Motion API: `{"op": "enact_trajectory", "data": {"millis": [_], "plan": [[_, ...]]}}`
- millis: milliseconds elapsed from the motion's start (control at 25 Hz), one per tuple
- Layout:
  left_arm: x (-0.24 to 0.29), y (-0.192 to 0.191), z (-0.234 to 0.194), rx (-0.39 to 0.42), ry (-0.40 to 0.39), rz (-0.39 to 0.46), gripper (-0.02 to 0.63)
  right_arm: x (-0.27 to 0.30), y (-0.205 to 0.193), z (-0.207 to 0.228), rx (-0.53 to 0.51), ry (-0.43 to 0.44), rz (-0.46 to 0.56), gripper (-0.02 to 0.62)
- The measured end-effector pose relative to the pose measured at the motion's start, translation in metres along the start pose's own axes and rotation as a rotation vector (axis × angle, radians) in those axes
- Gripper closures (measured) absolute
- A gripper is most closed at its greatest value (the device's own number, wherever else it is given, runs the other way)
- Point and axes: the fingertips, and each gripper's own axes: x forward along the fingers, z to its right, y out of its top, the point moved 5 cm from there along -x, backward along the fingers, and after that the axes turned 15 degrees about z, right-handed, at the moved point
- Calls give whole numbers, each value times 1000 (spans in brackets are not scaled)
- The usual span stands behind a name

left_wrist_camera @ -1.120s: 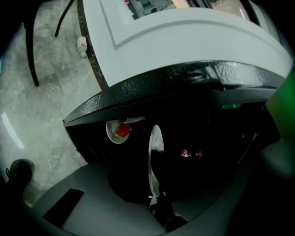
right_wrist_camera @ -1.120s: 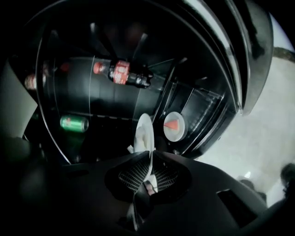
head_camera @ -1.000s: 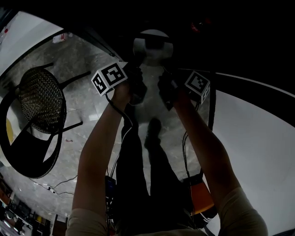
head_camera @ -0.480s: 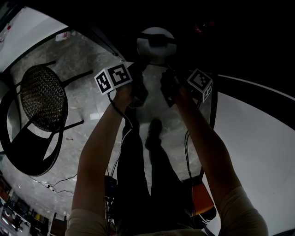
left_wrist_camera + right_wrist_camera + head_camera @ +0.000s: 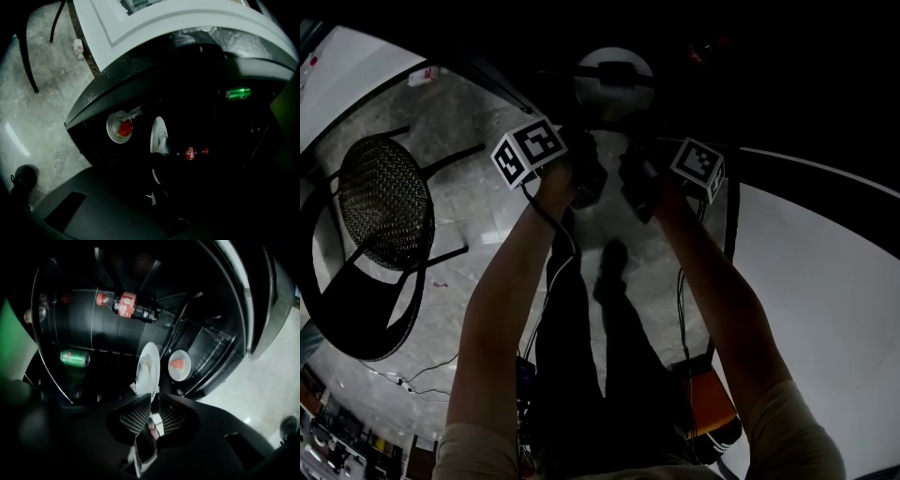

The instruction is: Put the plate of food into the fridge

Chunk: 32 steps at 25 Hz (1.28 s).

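In the head view, a white plate (image 5: 614,77) is held out in front of me at the dark fridge opening, and both grippers grip its near rim. From the left gripper view the plate (image 5: 159,135) appears edge-on; its rim runs down between the dark jaws of my left gripper (image 5: 154,187), which are closing on it. My right gripper (image 5: 151,414) has its meshed pads (image 5: 133,416) shut on the plate (image 5: 147,365). The food on top is hidden from both gripper views. A glossy fridge panel shows a round plate with a red wedge (image 5: 179,365), which looks like a reflection.
Inside the dark fridge lie a cola bottle (image 5: 129,305) and a green can (image 5: 75,358). A black mesh chair (image 5: 380,211) stands on the marble floor at my left. A white counter (image 5: 825,281) curves along my right, and cables trail by my feet.
The plate and both grippers have shifted a little farther forward toward the fridge. The left gripper's marker cube has turned slightly.
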Motion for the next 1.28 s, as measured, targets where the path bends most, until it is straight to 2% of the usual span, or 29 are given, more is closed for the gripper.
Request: {"op": "enact_trajectory", "data": {"millis": [160, 320, 720, 1080, 1280], "plan": [[3, -1, 4, 11, -5, 8, 584, 6, -3, -4, -25, -9, -25, 565], [4, -5, 7, 25, -27, -41, 583, 8, 5, -7, -18, -18, 23, 566], [-3, -17, 8, 158, -51, -148, 584, 19, 10, -8, -35, -43, 98, 566], [7, -16, 11, 206, -58, -133, 595, 13, 5, -8, -86, -30, 14, 565], [12, -12, 13, 224, -65, -125, 594, 12, 2, -11, -231, -21, -52, 565]]}}
